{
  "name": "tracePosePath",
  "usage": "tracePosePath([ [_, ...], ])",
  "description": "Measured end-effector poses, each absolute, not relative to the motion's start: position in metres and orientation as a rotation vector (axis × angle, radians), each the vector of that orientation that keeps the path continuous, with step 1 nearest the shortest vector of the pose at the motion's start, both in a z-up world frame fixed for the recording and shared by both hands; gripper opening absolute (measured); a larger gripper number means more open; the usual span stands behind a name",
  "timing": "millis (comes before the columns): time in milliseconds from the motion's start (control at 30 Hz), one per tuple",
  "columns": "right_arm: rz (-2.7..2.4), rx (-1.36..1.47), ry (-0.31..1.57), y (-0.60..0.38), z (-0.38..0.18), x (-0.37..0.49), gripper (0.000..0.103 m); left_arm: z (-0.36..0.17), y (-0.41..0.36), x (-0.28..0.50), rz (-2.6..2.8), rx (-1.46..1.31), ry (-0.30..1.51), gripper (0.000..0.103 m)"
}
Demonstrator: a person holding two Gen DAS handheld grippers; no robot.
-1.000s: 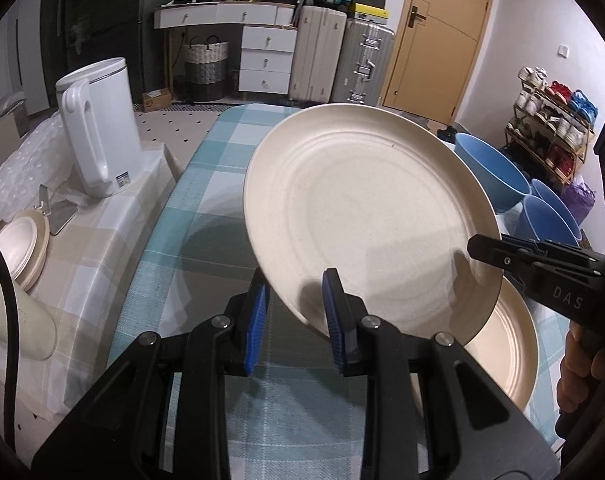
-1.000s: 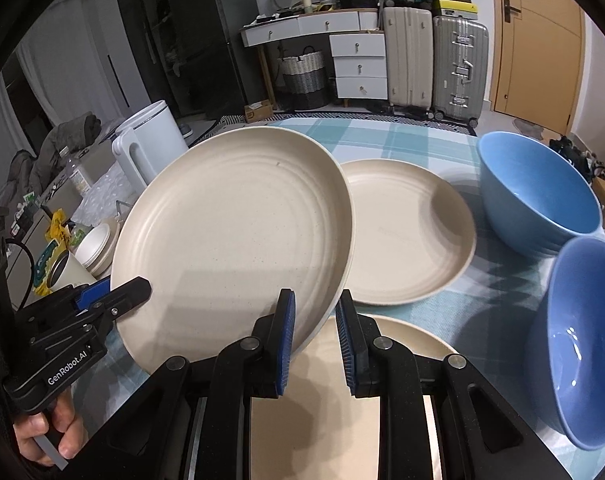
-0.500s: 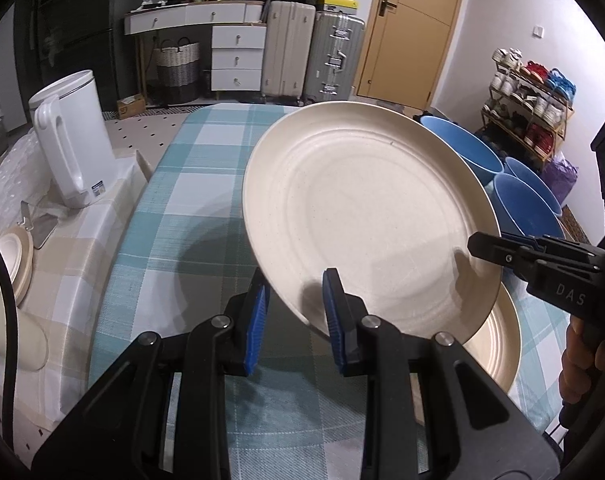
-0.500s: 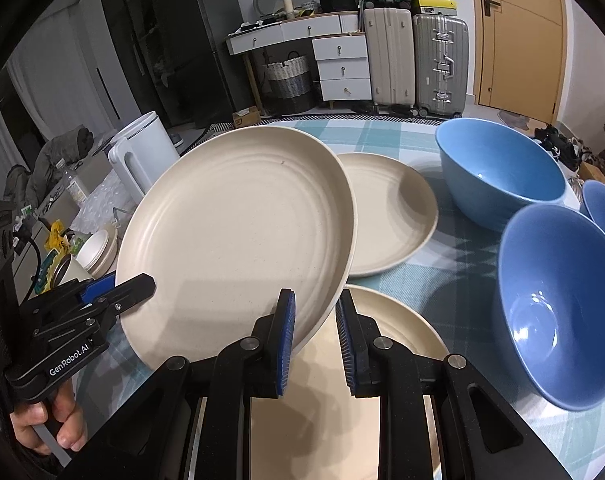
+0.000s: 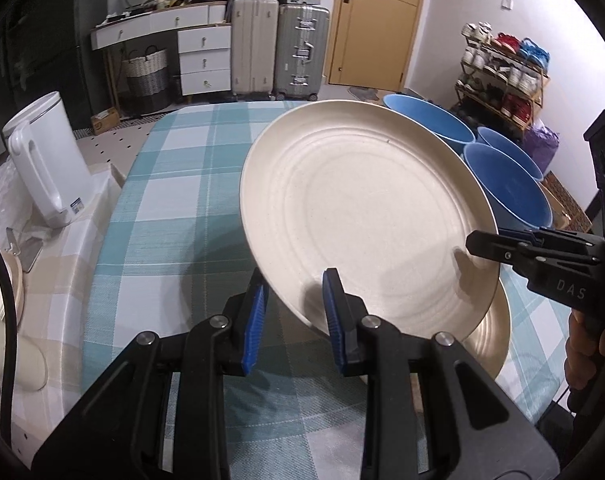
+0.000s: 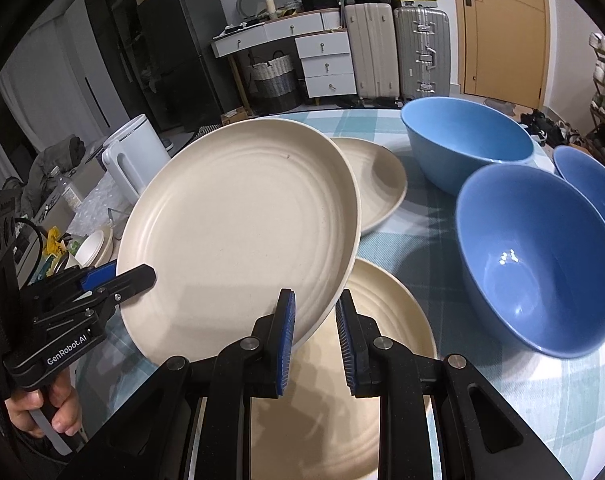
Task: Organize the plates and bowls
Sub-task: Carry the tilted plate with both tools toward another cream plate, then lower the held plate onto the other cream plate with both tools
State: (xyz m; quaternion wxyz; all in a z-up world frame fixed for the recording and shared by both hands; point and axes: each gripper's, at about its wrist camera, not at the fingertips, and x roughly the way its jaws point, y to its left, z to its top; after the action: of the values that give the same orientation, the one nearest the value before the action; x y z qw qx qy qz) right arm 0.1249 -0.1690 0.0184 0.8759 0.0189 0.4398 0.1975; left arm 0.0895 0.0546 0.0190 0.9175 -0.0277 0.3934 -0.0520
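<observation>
The cream plate [image 5: 366, 216] hangs tilted in the air above the table [image 5: 170, 208], gripped from two sides. The left gripper [image 5: 294, 312] has its jaws clenched on the plate's near rim, one blue pad under the rim and one on the upper face. The right gripper [image 6: 314, 328] bites the opposite edge the same way, its jaws also clenched on the rim.

Below the raised plate, a second cream plate [image 6: 382, 344] lies flat on the table, just under the right gripper. A third cream plate [image 6: 374, 184] lies farther back, partly hidden by the lifted one. Three blue bowls [image 6: 538, 256] stand to the right, close together.

The table wears a teal and white checked cloth. Beside it a lower surface carries a white electric kettle [image 5: 42, 164]. Farther off stand suitcases [image 5: 278, 48], a white chest of drawers [image 5: 202, 56], a woven basket [image 5: 146, 72], a wooden door [image 5: 374, 20] and a shoe rack [image 5: 502, 72].

The held plate is round, matte and faintly speckled, with shallow concentric rings and a low raised rim.
</observation>
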Motion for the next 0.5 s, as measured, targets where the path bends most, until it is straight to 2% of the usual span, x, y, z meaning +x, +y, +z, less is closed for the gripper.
tracePosePath([
  [500,0.374,0.059,0.932,-0.193,0.013,0.104,0.022,0.008,0.023,0.085,-0.194,0.048,0.861,0.025],
])
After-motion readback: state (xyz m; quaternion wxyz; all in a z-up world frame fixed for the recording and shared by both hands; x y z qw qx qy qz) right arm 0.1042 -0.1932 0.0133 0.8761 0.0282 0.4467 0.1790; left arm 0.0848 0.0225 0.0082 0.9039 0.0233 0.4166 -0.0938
